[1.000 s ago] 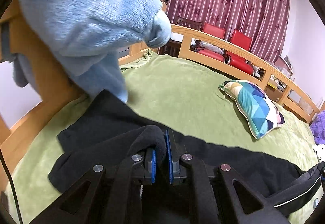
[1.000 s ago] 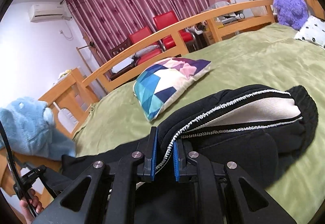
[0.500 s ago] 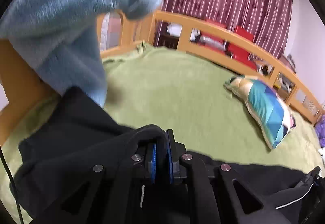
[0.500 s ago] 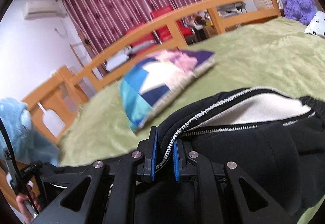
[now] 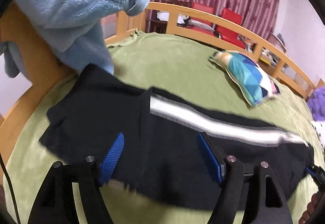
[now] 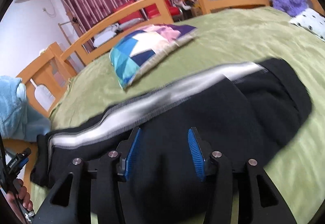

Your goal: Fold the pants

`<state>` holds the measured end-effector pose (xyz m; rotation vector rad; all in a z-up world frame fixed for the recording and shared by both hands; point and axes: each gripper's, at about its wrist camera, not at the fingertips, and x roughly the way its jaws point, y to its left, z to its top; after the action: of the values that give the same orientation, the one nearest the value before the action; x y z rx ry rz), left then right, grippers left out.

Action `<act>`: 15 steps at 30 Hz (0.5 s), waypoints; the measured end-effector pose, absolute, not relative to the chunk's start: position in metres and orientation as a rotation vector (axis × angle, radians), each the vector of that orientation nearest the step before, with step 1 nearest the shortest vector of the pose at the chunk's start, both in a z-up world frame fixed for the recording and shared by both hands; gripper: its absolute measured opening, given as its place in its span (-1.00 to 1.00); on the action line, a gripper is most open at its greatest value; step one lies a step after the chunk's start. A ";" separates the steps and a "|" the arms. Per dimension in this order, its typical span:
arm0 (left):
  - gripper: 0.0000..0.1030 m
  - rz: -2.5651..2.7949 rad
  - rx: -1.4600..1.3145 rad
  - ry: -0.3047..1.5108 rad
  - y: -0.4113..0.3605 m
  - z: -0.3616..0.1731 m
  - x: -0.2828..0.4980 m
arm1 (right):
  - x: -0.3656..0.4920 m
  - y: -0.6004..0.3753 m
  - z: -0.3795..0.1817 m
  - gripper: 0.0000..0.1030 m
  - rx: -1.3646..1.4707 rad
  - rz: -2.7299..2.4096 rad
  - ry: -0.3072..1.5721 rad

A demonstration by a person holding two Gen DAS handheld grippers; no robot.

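**Both claws let go: the fold can slip before it is pressed**

The black pants (image 5: 172,142) lie lengthwise across the green bed (image 5: 172,65), doubled over so the white side stripe (image 5: 213,122) runs along the edge nearer the patchwork pillow (image 5: 247,78). The left claw (image 5: 162,157) stands wide open above the pants, gripping nothing; the right claw (image 6: 164,153) is likewise spread open over the waist end, with no cloth between its blue pads (image 6: 194,153).

Judged risks from here:

- The top layer is loose. With neither claw holding it, the thick fleece could spring back or slide off the lower layer, leaving the edges out of line.
- Toward the blue plush toy (image 5: 77,7), which hangs over the footboard on the far side of the pants from the pillow, the leg ends look uneven, with one flap lapping over the other. A second fold made over that would likely trap a crooked seam.
- That plush hangs down touching or just above the leg ends; a claw reaching there may snag it or drag it onto the pants.
- A pad lowered carelessly might catch only the upper layer, so the next lift would peel the fold open instead of carrying both layers.

The views are motion-blurred, so how flat the near edge lies cannot be told.
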<state>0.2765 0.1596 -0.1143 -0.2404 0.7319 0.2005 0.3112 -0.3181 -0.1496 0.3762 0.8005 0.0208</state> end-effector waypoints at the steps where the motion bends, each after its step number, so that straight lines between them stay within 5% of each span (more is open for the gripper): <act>1: 0.41 0.208 -0.243 0.744 0.160 -0.116 0.262 | 0.302 -0.320 -0.149 0.03 0.363 0.015 0.809; 15: 0.41 0.127 -0.512 0.910 0.176 -0.204 0.216 | 0.237 -0.374 -0.203 0.29 0.460 -0.019 0.918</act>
<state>0.2164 0.1757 -0.2039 -0.5123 0.9098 0.1269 0.2368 -0.3737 -0.2025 0.4597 0.9177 -0.0189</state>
